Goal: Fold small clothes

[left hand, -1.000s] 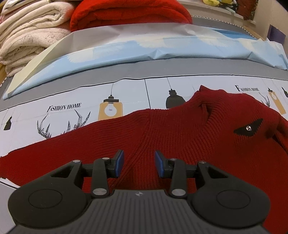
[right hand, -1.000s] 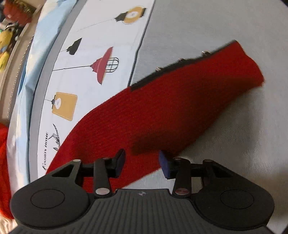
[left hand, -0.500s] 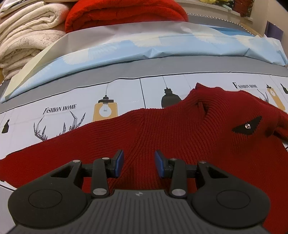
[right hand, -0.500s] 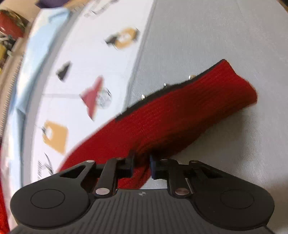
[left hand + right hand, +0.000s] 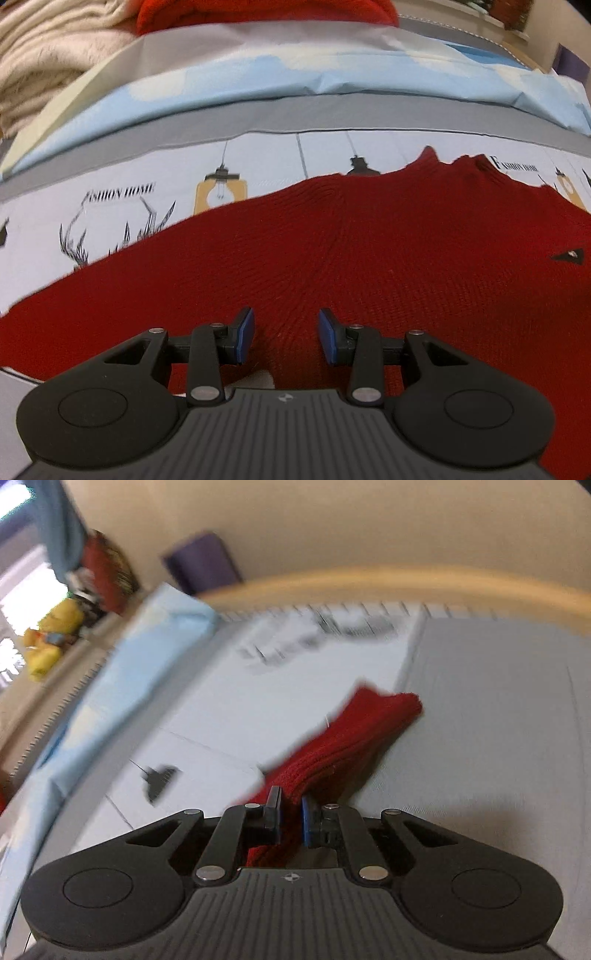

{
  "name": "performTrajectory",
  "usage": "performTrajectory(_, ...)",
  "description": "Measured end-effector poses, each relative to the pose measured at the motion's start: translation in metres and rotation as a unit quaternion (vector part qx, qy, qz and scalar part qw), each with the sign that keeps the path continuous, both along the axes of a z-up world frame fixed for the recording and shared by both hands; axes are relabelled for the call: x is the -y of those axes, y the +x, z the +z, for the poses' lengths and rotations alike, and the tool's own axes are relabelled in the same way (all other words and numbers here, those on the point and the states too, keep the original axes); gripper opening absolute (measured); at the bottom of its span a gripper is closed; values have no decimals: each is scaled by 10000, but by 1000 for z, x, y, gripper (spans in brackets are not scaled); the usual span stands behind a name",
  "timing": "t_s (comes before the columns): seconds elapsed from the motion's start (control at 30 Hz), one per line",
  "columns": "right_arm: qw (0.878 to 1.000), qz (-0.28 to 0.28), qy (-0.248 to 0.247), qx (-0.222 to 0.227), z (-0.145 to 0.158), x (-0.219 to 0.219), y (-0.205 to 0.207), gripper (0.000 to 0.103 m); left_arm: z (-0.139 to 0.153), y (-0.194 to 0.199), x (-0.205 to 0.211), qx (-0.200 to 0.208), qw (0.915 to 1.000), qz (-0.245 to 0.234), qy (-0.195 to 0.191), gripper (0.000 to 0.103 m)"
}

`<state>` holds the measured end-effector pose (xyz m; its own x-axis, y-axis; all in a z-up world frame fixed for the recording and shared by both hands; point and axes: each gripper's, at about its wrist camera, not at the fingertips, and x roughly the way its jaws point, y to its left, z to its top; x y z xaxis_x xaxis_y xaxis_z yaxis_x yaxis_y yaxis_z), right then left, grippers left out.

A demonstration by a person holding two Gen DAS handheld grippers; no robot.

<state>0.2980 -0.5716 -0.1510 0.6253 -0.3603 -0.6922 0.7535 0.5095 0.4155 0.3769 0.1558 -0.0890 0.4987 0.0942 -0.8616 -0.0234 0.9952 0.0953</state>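
Observation:
A small red knit sweater [image 5: 351,251] lies spread on a printed bed sheet [image 5: 122,206]. It has a black diamond patch [image 5: 569,255] at the right. My left gripper [image 5: 286,334] is open and low over the sweater's near part, with knit between its blue pads. My right gripper [image 5: 290,818] is shut on the sweater's sleeve [image 5: 343,746] and holds it lifted off the grey sheet [image 5: 498,720]. The sleeve's cuff end hangs ahead of the fingers. The right wrist view is blurred by motion.
Folded cream blankets [image 5: 48,62] and a folded red one [image 5: 258,11] are stacked at the back left behind a light blue pillow [image 5: 295,74]. In the right wrist view a yellow toy [image 5: 48,642] and a purple object [image 5: 203,561] stand beyond the bed's edge.
My right gripper closed on the sleeve and lifted it, tilting up toward the wall. My left gripper moved lower and closer over the sweater and stayed open.

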Motion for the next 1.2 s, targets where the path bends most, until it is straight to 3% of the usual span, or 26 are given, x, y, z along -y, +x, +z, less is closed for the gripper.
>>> performTrajectory(0.27, 9974, -274, -635, -198, 4, -4, 8, 11, 7, -7, -10, 22, 10000, -21, -95, 42)
performTrajectory(0.33, 9977, -263, -551, -308, 0, -7, 10, 17, 13, -12, -12, 65, 9999, -47, -121, 42)
performTrajectory(0.43, 9974, 397, 85, -595, -10, -10, 19, 30, 24, -21, -16, 169, 9995, -114, -234, 42)
performTrajectory(0.53, 9962, 611, -116, -611, 4, -28, 10, 35, 37, -36, -18, 360, 9982, -251, -406, 42)
performTrajectory(0.63, 9914, 1237, -90, -410, 22, -52, -7, 36, 47, -57, -19, 540, 9966, -383, -494, 42)
performTrajectory(0.73, 9716, 2301, -202, -517, 44, -88, -22, 37, 55, -83, -24, 766, 9949, -431, -491, 38)
performTrajectory(0.87, 9320, 3564, -446, -493, 79, -132, -66, 41, 66, -124, -31, 1092, 9915, -470, -532, 31)
performTrajectory(1.0, 8944, 4380, -804, -412, 105, -163, -132, 45, 81, -168, -27, 1197, 9896, -636, -479, 31)
performTrajectory(1.1, 8890, 4493, -813, -347, 113, -170, -174, 45, 97, -202, -21, 1162, 9896, -661, -535, 31)
performTrajectory(1.2, 8986, 4340, -624, -177, 106, -171, -206, 46, 105, -248, -10, 1214, 9886, -647, -617, 31)
